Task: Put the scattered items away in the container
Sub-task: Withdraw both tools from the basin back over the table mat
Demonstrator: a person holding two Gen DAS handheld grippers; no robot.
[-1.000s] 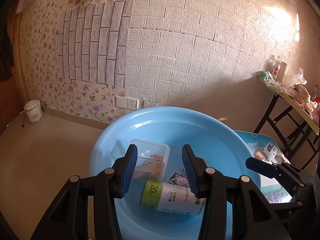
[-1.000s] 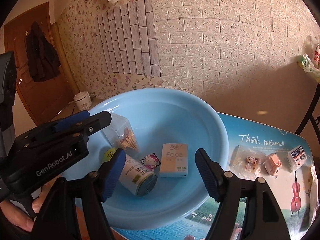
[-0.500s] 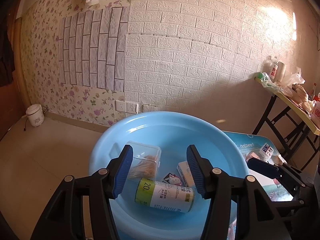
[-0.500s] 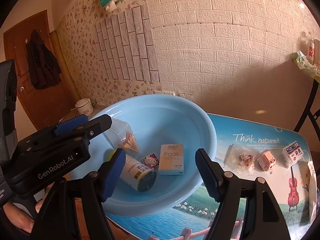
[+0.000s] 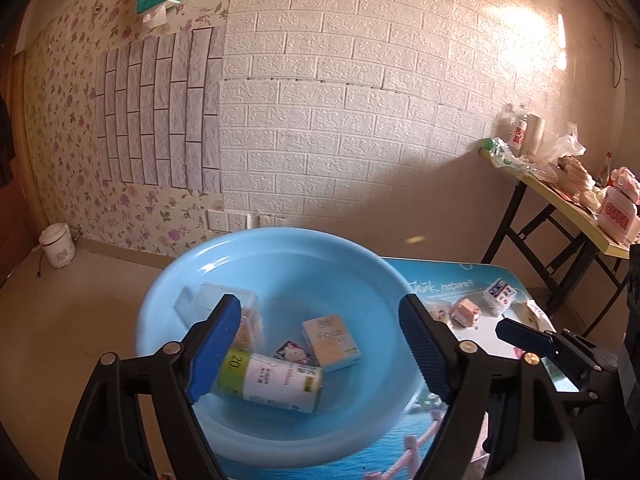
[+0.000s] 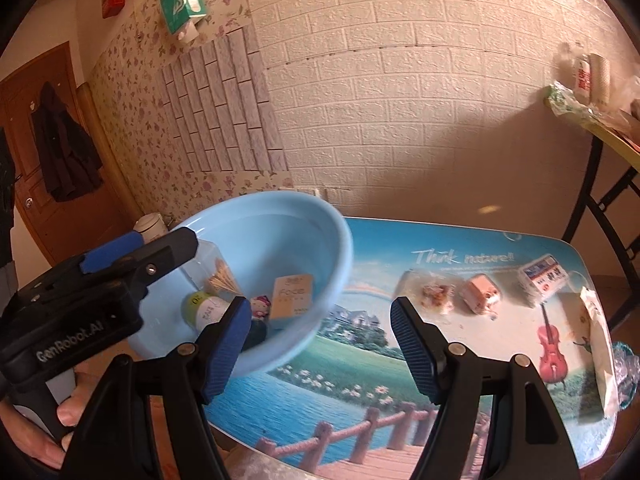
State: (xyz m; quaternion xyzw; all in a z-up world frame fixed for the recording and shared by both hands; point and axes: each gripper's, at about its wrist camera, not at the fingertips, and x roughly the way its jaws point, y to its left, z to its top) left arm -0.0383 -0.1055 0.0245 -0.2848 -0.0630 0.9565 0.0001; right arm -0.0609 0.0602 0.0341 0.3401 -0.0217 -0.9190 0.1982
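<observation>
Left wrist view: your left gripper (image 5: 320, 344) has its jaws spread much wider than half a second ago and holds nothing; it has pulled up and back, so the basin (image 5: 352, 256) looks smaller and sits further below the fingers. Right wrist view: your right gripper (image 6: 318, 344) is also wide apart and empty, and it has swung right, off the basin (image 6: 320, 208) and toward the table mat (image 6: 420, 344).

My read: the drop into the basin is done, and the right gripper is now lining up for the next pickup.

Already in the basin: the roll (image 5: 276, 378) lying on its side, the tissue pack (image 5: 331, 338), a Hello Kitty sticker item (image 5: 294, 354), and a clear toothpick box (image 5: 228, 306).

Left on the mat, well apart from the basin: a clear snack packet (image 6: 434, 292), a pink packet (image 6: 480, 294), a white-blue packet (image 6: 542, 278), and a pale bag (image 6: 600, 340) at the right edge. So the task looks about half done.

Writing:
- Roll: "20" on a green band; the rest is too small to read.
- Tissue pack: "Face".
- Mat: "Think nature!!".
- Left gripper body, seen from the right wrist: "GenRobot.AI".
- Pink box (image 5: 618, 212) on the side table: "GUKU", roughly.
</observation>
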